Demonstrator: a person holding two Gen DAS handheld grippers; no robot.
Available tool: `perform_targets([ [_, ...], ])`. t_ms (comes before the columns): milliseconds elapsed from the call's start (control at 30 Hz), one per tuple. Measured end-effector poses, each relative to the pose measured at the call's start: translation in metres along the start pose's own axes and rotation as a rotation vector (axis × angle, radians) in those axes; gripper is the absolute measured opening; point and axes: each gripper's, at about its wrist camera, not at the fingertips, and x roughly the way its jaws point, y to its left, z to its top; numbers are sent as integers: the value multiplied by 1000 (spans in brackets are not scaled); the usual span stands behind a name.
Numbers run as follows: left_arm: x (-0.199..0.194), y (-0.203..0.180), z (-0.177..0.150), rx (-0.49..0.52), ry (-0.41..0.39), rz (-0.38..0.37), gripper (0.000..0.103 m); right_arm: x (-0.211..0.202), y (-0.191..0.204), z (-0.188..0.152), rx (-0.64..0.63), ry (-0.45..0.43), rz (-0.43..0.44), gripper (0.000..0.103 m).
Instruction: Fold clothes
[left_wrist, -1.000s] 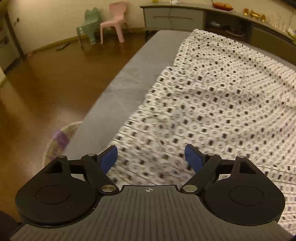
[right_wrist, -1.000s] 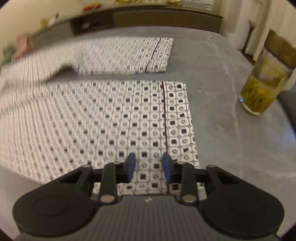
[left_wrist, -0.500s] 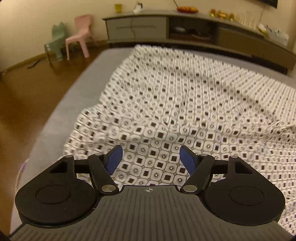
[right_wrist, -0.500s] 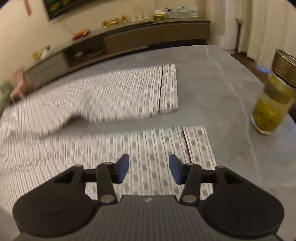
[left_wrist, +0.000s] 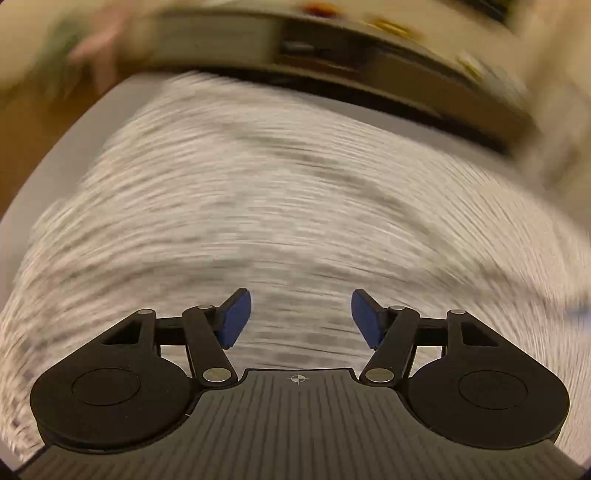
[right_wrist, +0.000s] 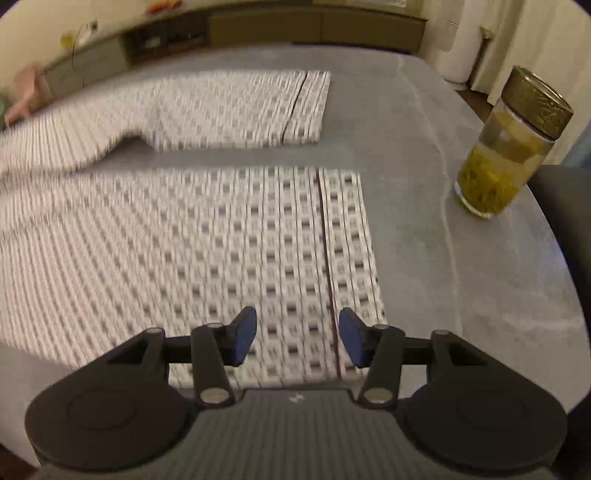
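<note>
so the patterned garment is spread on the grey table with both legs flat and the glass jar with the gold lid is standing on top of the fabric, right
Not quite: in the right wrist view the glass jar stands on the bare grey table, beside the patterned garment and clear of its hem, not on it. The rest holds.

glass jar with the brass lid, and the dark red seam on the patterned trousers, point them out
glass jar with brass lid (right_wrist: 506, 147), right wrist view, glass side
dark red seam (right_wrist: 327, 254), right wrist view, mid-length

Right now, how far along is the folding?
Done: the patterned garment lies spread on the grey table, its two leg-like parts flat and apart. In hand: nothing; the left tool and right tool hover open above it. Left: every fold, as far as shown.
</note>
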Motion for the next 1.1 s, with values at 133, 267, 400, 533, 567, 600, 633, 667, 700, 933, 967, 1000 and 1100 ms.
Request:
perform_targets([
  [133,26,-67,-8,191,24,51,61,13,8,-1,-42,65,38,40],
  [267,32,-50,1,115,16,104,69,23,0,8,-41,66,28,45],
  [400,21,-29,6,1,31,62,62,14,0,23,-86,80,46,40],
  [533,4,-5,16,-150,31,-33,63,-25,4,66,-101,-80,112,63],
  [567,0,0,20,-180,21,-54,64,-27,2,84,-82,-118,120,66],
  [600,-3,5,24,-210,10,-74,65,-23,0,103,-52,-153,125,71],
  [633,-6,9,28,-218,3,-72,65,-19,-3,123,-21,-186,129,72],
  [667,-9,12,32,-225,-4,-68,65,-7,-7,144,16,-201,132,74],
  [700,-10,15,33,-231,-7,-63,65,6,-10,166,52,-215,134,74],
  [933,-16,34,41,-234,-24,-23,65,120,-25,269,203,-159,39,74],
  [967,-16,36,42,-237,-27,-25,65,135,-27,278,222,-147,30,74],
  [1000,-16,37,42,-236,-26,-29,65,146,-28,281,230,-141,32,74],
  [1100,-16,35,41,-232,-22,-42,65,173,-24,285,195,-125,23,62],
])
